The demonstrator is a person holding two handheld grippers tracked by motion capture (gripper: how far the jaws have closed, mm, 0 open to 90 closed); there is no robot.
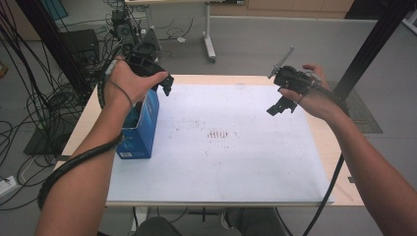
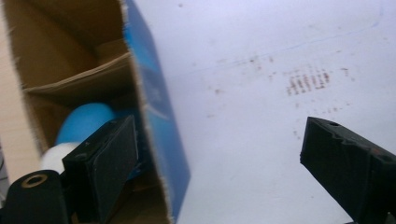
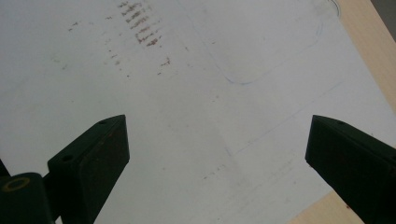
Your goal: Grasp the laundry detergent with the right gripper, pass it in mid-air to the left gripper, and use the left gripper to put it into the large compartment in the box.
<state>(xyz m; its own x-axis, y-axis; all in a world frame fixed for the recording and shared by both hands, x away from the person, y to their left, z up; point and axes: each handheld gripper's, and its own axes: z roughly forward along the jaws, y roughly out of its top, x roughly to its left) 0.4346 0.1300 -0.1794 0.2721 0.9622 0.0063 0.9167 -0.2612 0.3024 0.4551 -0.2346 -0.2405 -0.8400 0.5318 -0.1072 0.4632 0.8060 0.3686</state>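
A: From the high view, where is everything?

B: An open blue box [image 1: 142, 125] stands at the left edge of the white sheet [image 1: 221, 147] that covers the table [image 1: 78, 125]. The left gripper [image 1: 157, 81] hangs just above its open top, and the right gripper [image 1: 281, 104] hovers over the far right of the sheet, well apart from the box. The middle of the sheet is bare apart from some reddish smudges [image 1: 219, 133].

A: And the left gripper view?

B: Its jaws stand wide apart and hold nothing. One jaw is over the box's mouth, the other over the sheet. Inside the box [image 2: 154, 107] there's a cardboard divider [image 2: 79, 79], and below it something rounded, blue and white [image 2: 77, 133]; I can't tell what it is.

A: How would the box handle?

B: I'd guess it's light, with thin, ragged walls that would buckle under a hard squeeze. Pinching the top edge of the blue wall looks safest. The divider could block a reach inside.

A: The right gripper view?

B: Its jaws are spread wide too, with nothing between them, over faint pen lines [image 3: 243, 79] on the sheet, near the table's wooden edge.
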